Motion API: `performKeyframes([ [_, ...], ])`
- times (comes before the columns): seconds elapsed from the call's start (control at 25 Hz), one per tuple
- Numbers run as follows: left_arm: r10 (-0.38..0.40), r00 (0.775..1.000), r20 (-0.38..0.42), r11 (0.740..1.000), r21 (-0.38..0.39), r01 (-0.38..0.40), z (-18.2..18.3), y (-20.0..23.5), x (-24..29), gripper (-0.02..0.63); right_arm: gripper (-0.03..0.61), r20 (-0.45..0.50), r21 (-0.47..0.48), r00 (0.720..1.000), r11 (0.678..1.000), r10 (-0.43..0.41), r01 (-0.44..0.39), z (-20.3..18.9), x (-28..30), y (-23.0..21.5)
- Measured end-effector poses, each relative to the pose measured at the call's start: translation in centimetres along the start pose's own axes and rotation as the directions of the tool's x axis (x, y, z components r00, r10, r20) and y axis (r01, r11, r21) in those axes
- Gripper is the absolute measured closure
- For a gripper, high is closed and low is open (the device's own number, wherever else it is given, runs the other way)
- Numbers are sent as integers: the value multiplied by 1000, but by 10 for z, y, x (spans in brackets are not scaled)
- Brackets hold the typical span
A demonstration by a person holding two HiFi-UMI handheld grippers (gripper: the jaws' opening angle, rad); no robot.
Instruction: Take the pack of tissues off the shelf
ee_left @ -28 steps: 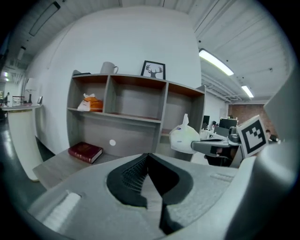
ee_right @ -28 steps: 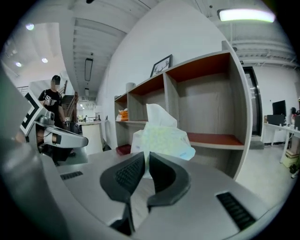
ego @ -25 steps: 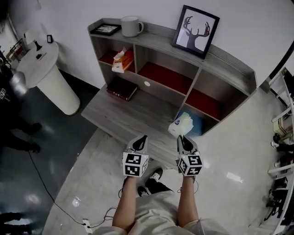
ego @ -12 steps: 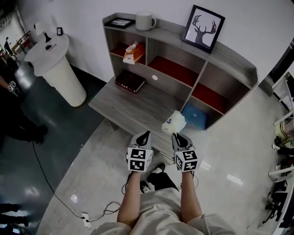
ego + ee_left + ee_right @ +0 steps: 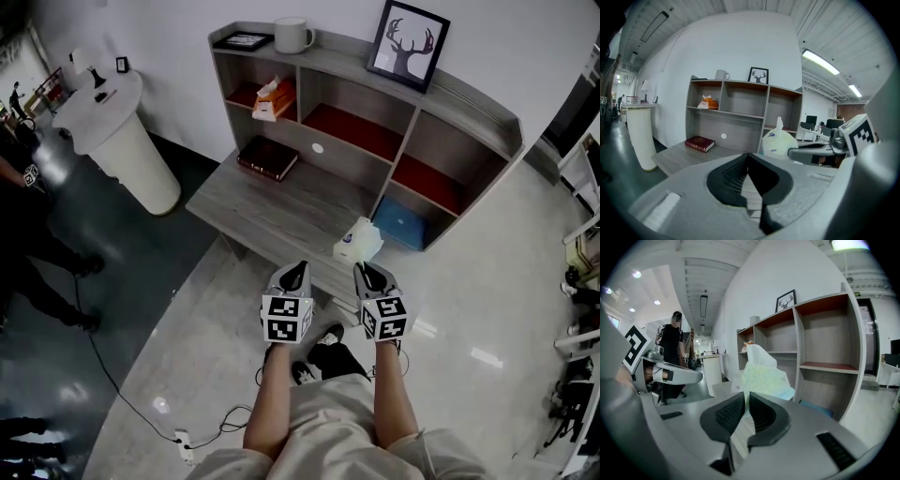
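Right gripper (image 5: 364,270) nipping soft white-green pack of tissues (image 5: 358,242) over grey wooden desk's (image 5: 272,202) front edge, jaws nearly together; left gripper (image 5: 298,269) closed, empty, alongside

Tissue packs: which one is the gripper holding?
The pale white-green soft pack, pinched between the fingers of the right gripper; the orange pack sits in the shelf's upper-left compartment.

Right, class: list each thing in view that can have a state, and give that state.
Tissue pack: off the shelf, held up.
Right gripper: jaws shut on tissue pack.
Left gripper: jaws shut, empty.
Book: closed, flat on the desk.
Mug: upright on the shelf top.
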State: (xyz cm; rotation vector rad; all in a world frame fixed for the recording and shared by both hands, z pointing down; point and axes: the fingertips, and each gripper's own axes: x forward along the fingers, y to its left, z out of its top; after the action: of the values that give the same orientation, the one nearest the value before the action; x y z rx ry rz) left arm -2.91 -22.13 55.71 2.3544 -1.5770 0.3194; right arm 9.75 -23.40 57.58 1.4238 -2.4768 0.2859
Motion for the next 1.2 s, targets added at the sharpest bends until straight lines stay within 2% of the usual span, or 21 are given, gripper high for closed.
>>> performKeyframes([
  [1.2,-3,1000,-28,1000,-30,2,-31,-19,-24,604,537,-45,-2,999,1000,-14,14,-28,-32,12],
])
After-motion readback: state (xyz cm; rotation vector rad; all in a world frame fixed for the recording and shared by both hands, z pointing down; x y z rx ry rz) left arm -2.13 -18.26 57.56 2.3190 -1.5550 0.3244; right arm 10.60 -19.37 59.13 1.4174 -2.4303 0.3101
